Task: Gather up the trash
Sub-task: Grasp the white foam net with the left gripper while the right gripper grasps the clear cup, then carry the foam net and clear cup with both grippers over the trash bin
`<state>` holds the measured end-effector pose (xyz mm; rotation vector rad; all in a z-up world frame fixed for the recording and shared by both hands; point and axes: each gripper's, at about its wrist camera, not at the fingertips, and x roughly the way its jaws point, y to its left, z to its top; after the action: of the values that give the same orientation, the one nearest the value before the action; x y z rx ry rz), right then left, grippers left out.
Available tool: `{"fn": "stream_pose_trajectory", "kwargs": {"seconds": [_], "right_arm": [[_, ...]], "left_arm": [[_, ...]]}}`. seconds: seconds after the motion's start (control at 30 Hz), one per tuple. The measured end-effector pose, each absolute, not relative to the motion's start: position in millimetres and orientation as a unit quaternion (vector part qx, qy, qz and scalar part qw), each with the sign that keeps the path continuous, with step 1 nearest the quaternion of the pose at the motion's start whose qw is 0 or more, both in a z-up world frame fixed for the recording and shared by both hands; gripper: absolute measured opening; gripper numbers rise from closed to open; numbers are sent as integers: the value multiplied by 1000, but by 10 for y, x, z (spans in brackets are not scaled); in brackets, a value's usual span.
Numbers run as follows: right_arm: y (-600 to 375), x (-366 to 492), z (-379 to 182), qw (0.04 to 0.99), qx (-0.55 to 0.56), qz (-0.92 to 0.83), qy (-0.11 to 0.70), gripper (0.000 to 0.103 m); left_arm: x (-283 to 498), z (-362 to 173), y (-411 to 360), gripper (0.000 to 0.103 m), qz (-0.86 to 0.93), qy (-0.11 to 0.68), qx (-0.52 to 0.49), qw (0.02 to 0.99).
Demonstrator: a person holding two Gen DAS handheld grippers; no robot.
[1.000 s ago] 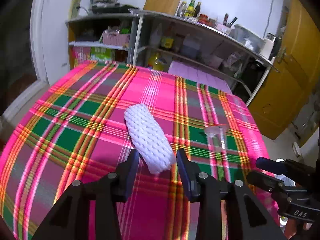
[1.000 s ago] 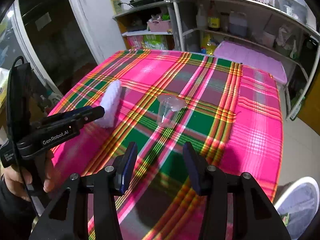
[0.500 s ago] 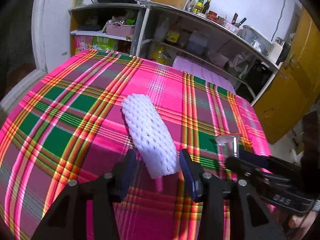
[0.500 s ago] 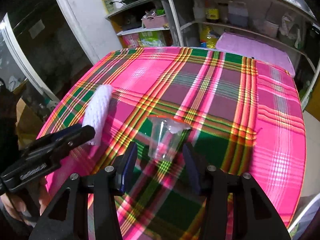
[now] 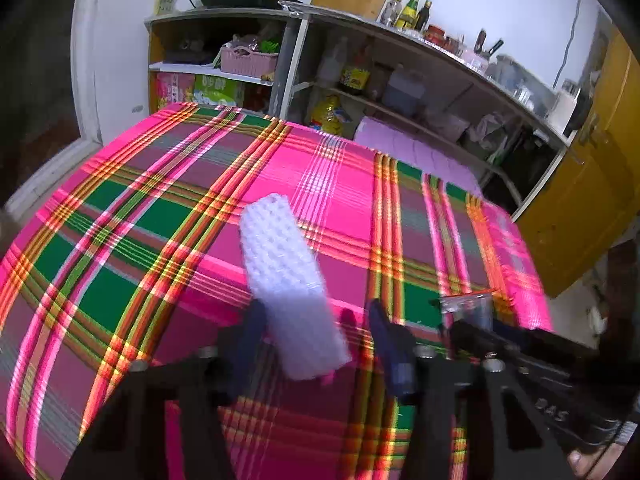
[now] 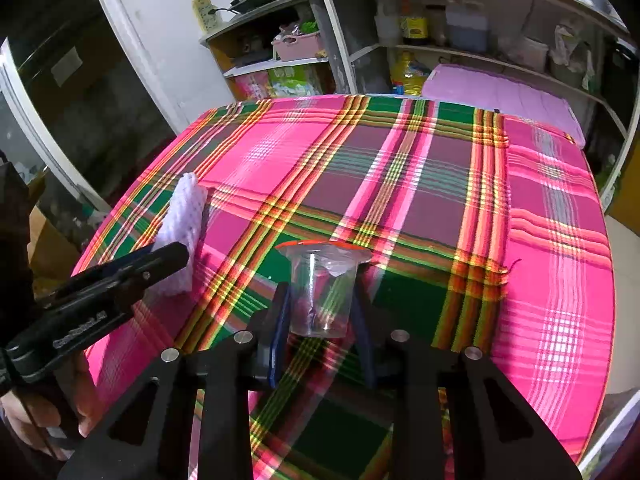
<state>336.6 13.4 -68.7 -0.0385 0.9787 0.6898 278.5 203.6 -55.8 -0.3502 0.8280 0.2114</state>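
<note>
Trash, 2 items on plaid worktop (image 6: 460, 168): white foam sleeve (image 5: 288, 288) between half-open left gripper (image 5: 316, 340) fingers, just closing, one side apart; clear cup (image 6: 320, 292) upright, clamped by right gripper (image 6: 320, 332), just closing, for lifting.

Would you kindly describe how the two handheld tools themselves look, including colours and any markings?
Both are matte black frames with triangular cut-outs and round silver bolts. The left tool and right tool each end in two flat dark-blue fingers. Seen side-on from the right wrist, the left tool's black body carries white lettering, too blurred to read. A dark sleeve shows behind it.
</note>
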Motion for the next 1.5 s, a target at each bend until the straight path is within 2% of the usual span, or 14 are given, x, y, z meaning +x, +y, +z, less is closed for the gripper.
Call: {"fn": "stream_pose_trajectory", "kwargs": {"seconds": [0.1, 0.3, 1.0, 1.5], "right_arm": [[94, 3339, -680, 827, -15, 325, 459, 31], [-44, 3190, -577, 833, -7, 323, 449, 31], [-992, 2083, 165, 886, 13, 295, 357, 31], [-1630, 1569, 230, 905, 44, 255, 339, 31]], "left_arm": [[2773, -569, 2009, 27, 112, 400, -154, 896], [2643, -495, 1917, 17, 107, 393, -139, 902], [1601, 140, 796, 16, 9, 332, -94, 939], [1056, 333, 81, 16, -61, 310, -70, 946]]}}
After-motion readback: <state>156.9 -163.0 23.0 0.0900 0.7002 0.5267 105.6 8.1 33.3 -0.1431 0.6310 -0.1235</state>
